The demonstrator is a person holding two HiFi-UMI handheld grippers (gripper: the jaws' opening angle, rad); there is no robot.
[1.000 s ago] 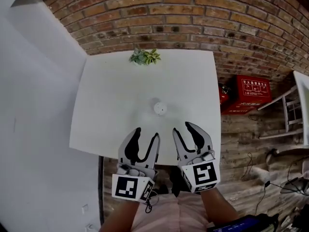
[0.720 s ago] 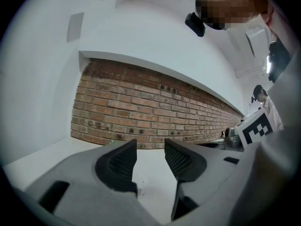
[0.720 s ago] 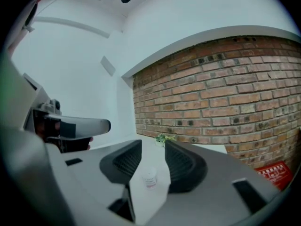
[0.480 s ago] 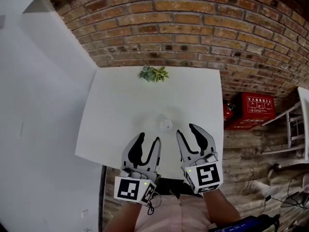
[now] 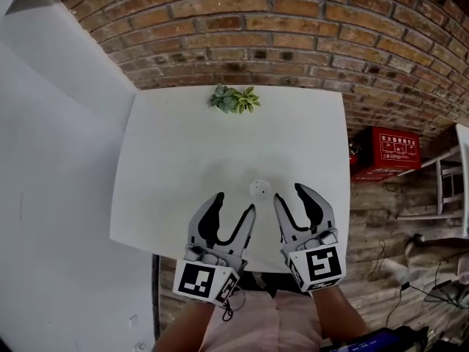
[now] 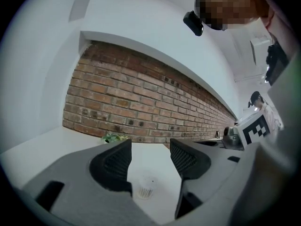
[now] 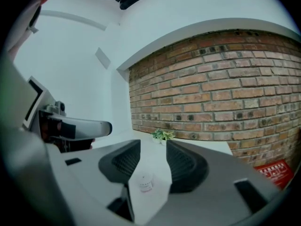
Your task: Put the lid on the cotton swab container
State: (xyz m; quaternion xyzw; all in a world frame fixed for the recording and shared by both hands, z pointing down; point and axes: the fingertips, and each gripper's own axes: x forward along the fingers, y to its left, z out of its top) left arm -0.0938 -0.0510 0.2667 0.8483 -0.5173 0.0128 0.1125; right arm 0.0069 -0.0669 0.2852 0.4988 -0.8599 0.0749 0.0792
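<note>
At the near edge of the white table (image 5: 168, 160), the left gripper (image 5: 234, 202) and the right gripper (image 5: 292, 192) are held side by side. Both pairs of jaws are spread and have just been opening further; nothing is pinched between them. The cotton swab container (image 5: 258, 189) is found just beyond the tips, between the two grippers, a little nearer to the right one. It is seen as a small, round, pale tub; a separate lid cannot be made out. It is judged to be light, thin-walled and easily pushed over the smooth top, so it should be taken gently, low on its side wall. Farther away, a small plant (image 5: 233, 99) is set at the far edge, before the brick wall (image 5: 293, 35).
</note>
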